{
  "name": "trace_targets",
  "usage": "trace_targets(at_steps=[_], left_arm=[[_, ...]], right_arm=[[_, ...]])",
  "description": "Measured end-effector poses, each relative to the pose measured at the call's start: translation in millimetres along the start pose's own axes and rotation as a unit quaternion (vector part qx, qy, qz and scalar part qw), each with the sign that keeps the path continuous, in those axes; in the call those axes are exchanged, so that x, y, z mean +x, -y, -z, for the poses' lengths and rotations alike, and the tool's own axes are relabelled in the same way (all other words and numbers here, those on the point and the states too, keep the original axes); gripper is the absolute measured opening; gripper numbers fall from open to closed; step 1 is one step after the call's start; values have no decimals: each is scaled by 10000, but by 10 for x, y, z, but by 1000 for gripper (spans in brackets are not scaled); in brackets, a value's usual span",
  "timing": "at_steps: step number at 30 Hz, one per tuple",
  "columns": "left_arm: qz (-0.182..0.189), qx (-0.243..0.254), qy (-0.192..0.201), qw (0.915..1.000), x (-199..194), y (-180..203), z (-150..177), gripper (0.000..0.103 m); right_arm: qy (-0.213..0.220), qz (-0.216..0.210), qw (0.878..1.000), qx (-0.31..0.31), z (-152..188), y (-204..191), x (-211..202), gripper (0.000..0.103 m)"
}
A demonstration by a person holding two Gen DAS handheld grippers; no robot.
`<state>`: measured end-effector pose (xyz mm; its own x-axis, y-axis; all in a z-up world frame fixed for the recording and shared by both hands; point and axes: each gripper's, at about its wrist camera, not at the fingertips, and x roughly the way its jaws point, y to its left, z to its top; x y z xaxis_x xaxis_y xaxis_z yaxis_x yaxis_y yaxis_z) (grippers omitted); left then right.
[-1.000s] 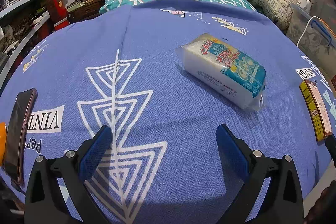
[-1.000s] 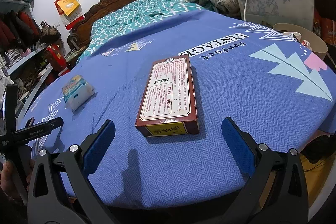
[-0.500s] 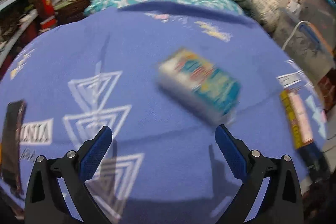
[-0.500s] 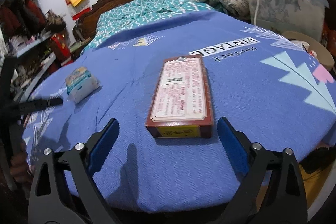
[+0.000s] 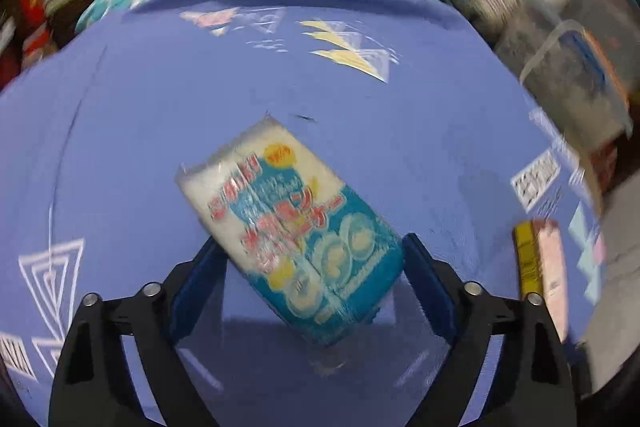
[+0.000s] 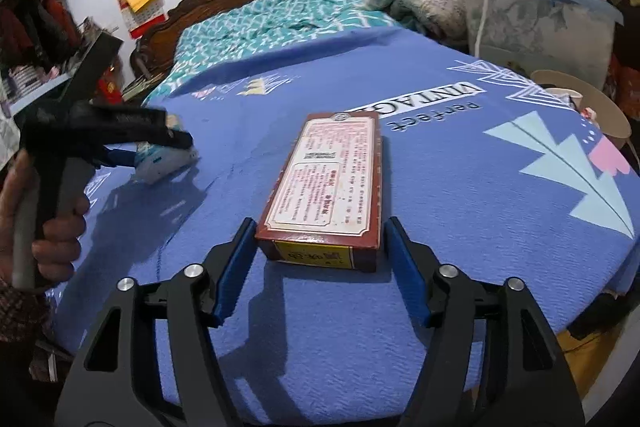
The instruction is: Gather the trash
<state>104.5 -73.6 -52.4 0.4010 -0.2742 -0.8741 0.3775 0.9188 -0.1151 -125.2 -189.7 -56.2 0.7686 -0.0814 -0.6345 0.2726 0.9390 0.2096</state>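
Observation:
A white and blue plastic packet lies on the blue cloth-covered table. My left gripper is open, its jaws on either side of the packet's near end. The left view is blurred. A red-brown flat box lies lengthwise in the right wrist view. My right gripper is open, its blue pads flanking the box's near end with a small gap on each side. The left gripper and packet also show at the left of the right wrist view.
A bed with a teal cover stands beyond the table. A clear storage bin with a blue and orange lid and a round tan container stand at the right. The table's front edge is just under my right gripper.
My left gripper has moved forward to the packet, which now lies between its jaws. My right gripper has moved forward so that its pads flank the box's near end.

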Motion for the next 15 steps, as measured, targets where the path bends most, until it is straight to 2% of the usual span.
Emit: trace_targets(at_steps=[3, 5, 8, 10, 13, 14, 15], left_arm=[[397, 485, -40, 9980, -40, 245, 109, 79], [527, 731, -46, 9959, -76, 349, 219, 79], [698, 1018, -41, 9923, -159, 414, 408, 79], [868, 1314, -57, 9875, -237, 393, 515, 81], [706, 1538, -48, 9856, -333, 331, 595, 89], [610, 1491, -59, 9869, -369, 277, 595, 95], [613, 1366, -55, 9887, -410, 226, 581, 94]], right_arm=[[43, 95, 9999, 126, 16, 75, -23, 71], [103, 213, 9996, 146, 4, 115, -28, 70], [272, 553, 9979, 220, -40, 222, -83, 70], [381, 624, 9962, 483, -63, 365, -123, 71], [428, 513, 9958, 626, -71, 451, -157, 77], [449, 500, 9960, 597, -66, 438, -166, 80], [461, 482, 9962, 563, -63, 424, -169, 82]])
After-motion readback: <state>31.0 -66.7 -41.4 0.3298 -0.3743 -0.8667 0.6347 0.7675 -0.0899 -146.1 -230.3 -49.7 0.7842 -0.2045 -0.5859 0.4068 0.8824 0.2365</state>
